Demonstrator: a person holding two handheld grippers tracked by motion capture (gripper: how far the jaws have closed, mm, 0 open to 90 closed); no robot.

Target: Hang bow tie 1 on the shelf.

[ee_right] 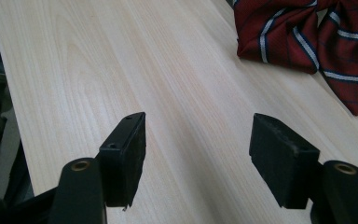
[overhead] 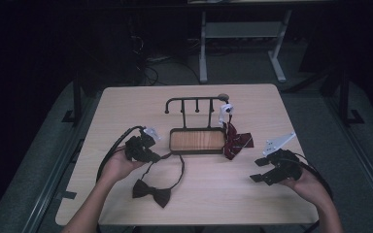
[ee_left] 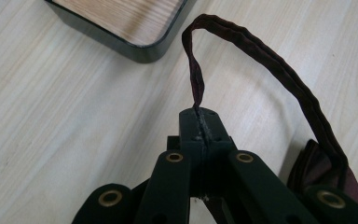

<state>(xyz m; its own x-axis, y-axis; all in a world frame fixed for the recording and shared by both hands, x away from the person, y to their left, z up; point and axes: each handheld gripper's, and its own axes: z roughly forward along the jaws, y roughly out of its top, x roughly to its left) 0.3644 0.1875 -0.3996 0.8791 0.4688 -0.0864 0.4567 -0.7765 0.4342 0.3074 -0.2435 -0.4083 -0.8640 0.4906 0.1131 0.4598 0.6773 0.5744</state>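
A dark bow tie (overhead: 151, 192) lies near the table's front edge, its thin neck strap (overhead: 180, 171) looping up toward the stand. My left gripper (overhead: 159, 156) is shut on that strap (ee_left: 196, 79), which rises from the closed jaws and arcs right to the bow (ee_left: 314, 170). A red striped bow tie (overhead: 235, 141) lies against the stand's right end; it is at the top right (ee_right: 303, 35) in the right gripper view. My right gripper (overhead: 258, 170) hovers low over bare table right of centre, open, with nothing between its fingers (ee_right: 283, 161).
A black stand with a wooden base tray (overhead: 197, 140) and a hook rail (overhead: 194, 101) sits mid-table; its tray corner (ee_left: 135, 28) is close ahead of my left gripper. A small white object (overhead: 225, 111) hangs at the rail's right end. Floor and desk legs lie beyond.
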